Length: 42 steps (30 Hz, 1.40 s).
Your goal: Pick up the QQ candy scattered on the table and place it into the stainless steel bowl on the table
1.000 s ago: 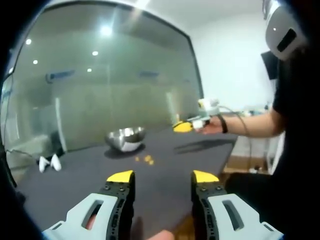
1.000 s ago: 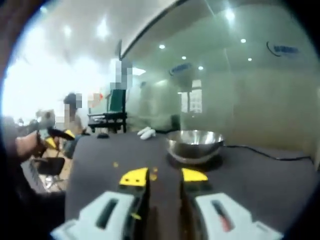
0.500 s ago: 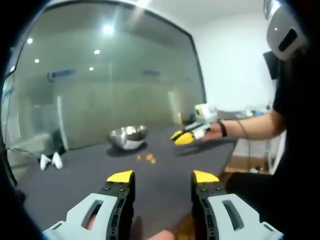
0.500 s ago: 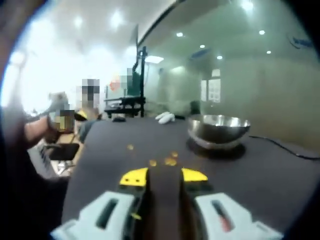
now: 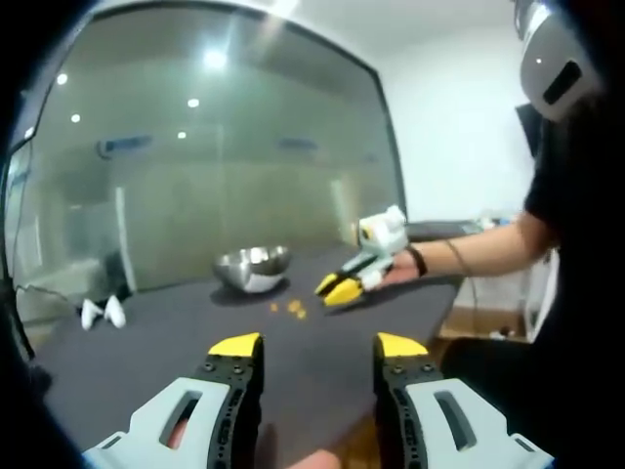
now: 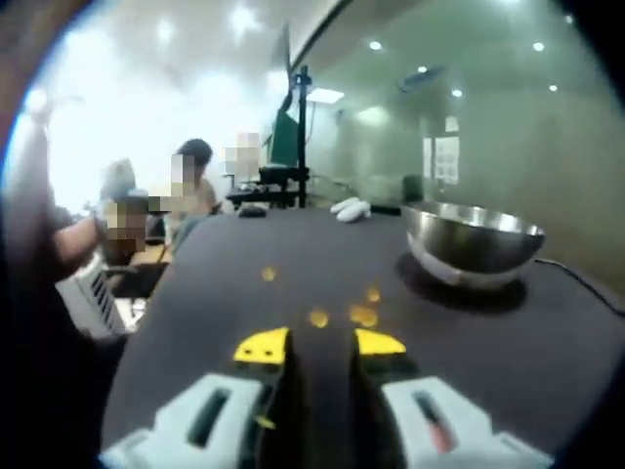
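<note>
orange-yellow candy [image 6: 363, 316], shiny silver bowl [image 6: 474, 245], dark grey table [image 6: 244, 293], yellow-tipped grey jaws.

The person is wearing a black short-sleeved top [image 5: 576, 186] and a dark wristband [image 5: 418, 261]. Both grippers [image 5: 318, 347] are showing grey bodies with yellow tips.

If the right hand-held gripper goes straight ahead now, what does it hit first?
Probably the orange candies on the dark table, just ahead of its open jaws; the steel bowl sits off-line.
</note>
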Each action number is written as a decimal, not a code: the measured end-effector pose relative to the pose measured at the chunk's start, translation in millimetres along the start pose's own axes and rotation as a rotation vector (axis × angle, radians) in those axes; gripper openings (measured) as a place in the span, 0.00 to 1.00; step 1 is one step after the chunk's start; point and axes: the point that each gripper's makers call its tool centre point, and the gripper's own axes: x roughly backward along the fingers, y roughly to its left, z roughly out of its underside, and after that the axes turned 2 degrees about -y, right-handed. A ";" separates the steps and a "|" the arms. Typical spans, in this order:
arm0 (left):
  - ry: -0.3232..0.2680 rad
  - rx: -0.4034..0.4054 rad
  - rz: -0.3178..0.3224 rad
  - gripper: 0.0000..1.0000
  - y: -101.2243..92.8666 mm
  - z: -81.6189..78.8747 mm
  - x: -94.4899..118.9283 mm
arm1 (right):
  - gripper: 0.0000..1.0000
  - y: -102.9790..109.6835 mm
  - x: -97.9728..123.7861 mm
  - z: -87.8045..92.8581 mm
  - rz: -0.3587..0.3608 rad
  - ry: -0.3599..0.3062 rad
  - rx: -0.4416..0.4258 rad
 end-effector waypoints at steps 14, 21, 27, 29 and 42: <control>-0.012 0.013 -0.022 0.46 5.6 1.1 9.9 | 0.23 8.4 -40.9 7.3 -0.072 0.055 0.040; -0.008 0.012 -0.023 0.46 6.9 2.3 10.4 | 0.22 6.5 -44.8 8.8 -0.079 0.062 0.036; -0.008 0.009 -0.019 0.46 6.0 2.3 9.0 | 0.20 6.3 -46.7 8.9 -0.076 0.068 0.040; -0.005 0.009 -0.018 0.46 6.0 2.8 8.9 | 0.14 6.5 -47.2 8.7 -0.073 0.065 0.045; 0.000 0.007 -0.019 0.46 5.3 3.2 8.1 | 0.10 5.3 -46.9 9.3 -0.062 0.063 0.040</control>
